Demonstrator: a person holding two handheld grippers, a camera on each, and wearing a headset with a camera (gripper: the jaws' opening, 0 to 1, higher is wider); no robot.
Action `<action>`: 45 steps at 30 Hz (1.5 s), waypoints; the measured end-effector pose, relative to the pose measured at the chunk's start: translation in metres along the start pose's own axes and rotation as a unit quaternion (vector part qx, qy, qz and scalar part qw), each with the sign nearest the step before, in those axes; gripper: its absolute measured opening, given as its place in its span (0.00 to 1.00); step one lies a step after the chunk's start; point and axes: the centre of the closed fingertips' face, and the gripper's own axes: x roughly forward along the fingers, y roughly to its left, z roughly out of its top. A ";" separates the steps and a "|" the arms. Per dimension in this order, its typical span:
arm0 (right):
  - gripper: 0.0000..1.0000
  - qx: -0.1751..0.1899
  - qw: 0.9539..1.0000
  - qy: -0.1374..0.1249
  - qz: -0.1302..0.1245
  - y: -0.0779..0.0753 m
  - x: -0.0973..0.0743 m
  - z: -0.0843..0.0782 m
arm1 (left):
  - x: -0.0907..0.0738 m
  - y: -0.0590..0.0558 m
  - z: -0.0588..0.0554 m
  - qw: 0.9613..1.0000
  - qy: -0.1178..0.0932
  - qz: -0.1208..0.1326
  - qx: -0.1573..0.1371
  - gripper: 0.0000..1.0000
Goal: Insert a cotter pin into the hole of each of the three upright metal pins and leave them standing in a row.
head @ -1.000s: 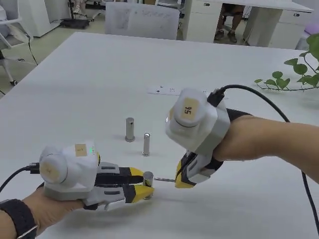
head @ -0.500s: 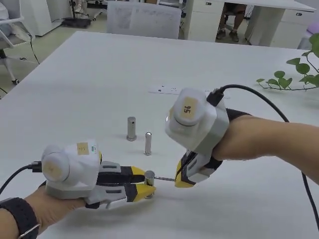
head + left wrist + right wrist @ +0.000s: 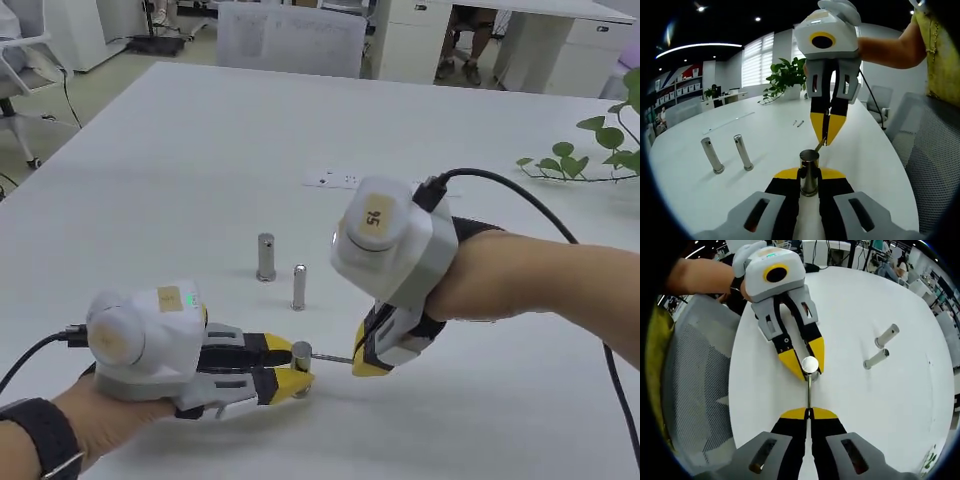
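Left gripper [image 3: 298, 367]: you keep it clamped on the metal pin [image 3: 301, 352] near the table's [image 3: 500, 420] front edge.
Right gripper [image 3: 358, 366]: pinching the cotter pin [image 3: 331, 358].
Change: none; the tip is still at the hole, so insertion is pending.

2 upright pins [image 3: 265, 257] mid-table — open tabletop [image 3: 180, 150] beyond, plant [image 3: 605, 135] far right

The head view looks forward and down on the white table [image 3: 180, 160] from close above. The two gripper views sit low, facing each other along their jaws, and share the metal pin [image 3: 809, 167] and cotter pin [image 3: 809, 392] between them.
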 end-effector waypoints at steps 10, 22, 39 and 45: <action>0.03 0.000 1.000 0.003 -0.001 -0.001 0.001 0.000 | 0.000 0.001 -0.001 1.000 0.006 0.016 0.006 0.11; 0.02 -0.019 1.000 0.010 -0.008 -0.003 0.002 0.000 | -0.001 0.001 -0.001 1.000 0.003 0.017 0.008 0.12; 0.02 -0.019 1.000 0.018 0.000 -0.002 0.002 0.002 | 0.002 0.002 -0.005 1.000 0.011 0.008 0.023 0.12; 0.02 -0.019 1.000 0.017 -0.002 0.000 0.003 0.004 | 0.000 0.000 -0.009 0.999 0.024 0.009 0.025 0.14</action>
